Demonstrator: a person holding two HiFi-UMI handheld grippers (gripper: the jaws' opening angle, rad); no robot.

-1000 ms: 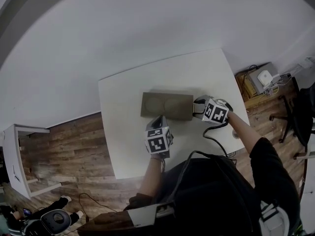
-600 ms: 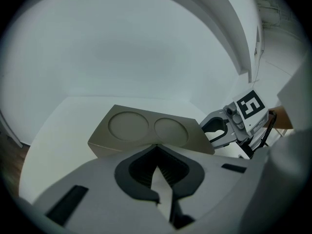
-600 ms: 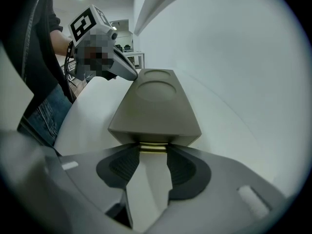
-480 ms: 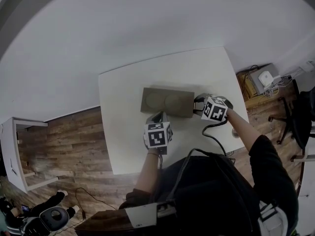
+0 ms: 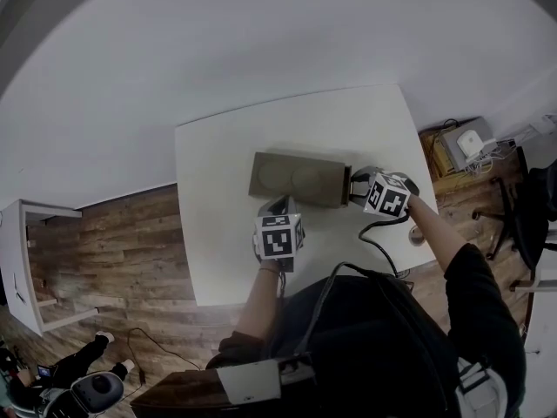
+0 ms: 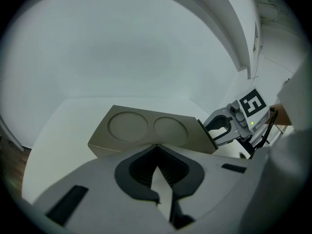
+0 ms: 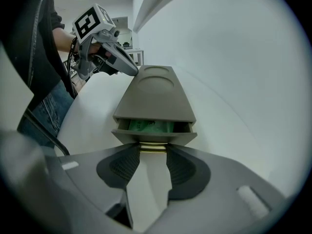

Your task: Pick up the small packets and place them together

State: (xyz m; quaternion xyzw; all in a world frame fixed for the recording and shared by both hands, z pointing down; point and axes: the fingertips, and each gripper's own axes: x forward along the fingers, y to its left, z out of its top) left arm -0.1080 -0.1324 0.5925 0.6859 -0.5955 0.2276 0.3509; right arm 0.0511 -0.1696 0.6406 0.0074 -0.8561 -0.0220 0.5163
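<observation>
A taupe box with two round recesses on its lid lies on the white table. At its right end the drawer stands a little open, with green packets inside. My right gripper has just been closing and is shut on the drawer's gold handle, which fills the gap between its fingertips. The same gripper shows at the box's end in the head view. My left gripper is shut and empty, its tips against the box's near long side.
A black cable runs from the right gripper across the table to the person. Wooden floor surrounds the table. A white shelf stands at the left. A crate with devices and a chair stand at the right.
The right gripper sits slightly further right at the box's end than a second ago. The left gripper has hardly moved beside the box's near side.
</observation>
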